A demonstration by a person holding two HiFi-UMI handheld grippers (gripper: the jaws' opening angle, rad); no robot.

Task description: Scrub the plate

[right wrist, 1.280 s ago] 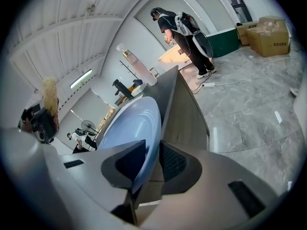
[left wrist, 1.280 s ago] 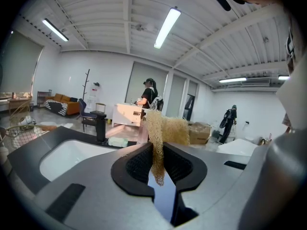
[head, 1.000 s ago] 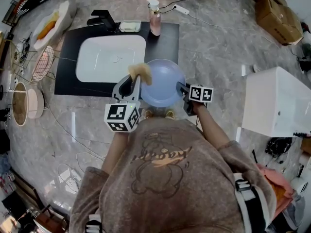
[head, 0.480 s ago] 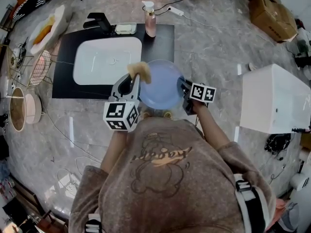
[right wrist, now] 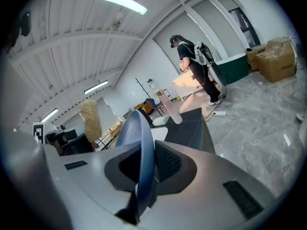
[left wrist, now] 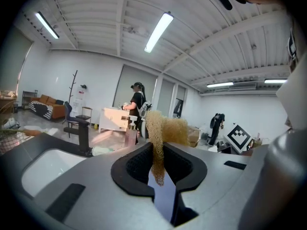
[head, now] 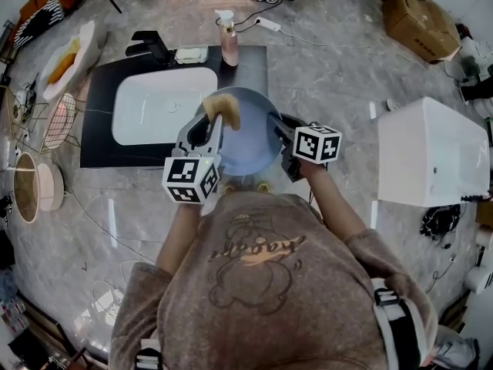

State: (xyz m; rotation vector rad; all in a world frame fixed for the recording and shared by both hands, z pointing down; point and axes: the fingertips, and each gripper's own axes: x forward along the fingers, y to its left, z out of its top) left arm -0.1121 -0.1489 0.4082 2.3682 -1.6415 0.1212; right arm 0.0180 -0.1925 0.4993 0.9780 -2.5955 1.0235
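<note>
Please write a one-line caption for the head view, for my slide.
Right gripper grips a plate by the rim; left gripper holds a sponge beside it, near the sink.

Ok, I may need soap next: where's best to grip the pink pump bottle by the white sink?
Probably mid-body on the pink pump bottle, below its white pump, coming in level from the near side: it stands upright and slim.

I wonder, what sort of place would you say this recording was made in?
Probably an open studio or workshop hall, not a home kitchen: a white basin in a black countertop stands alone on the marble-look floor, cardboard boxes sit nearby, and strip lights line the ceiling.
</note>
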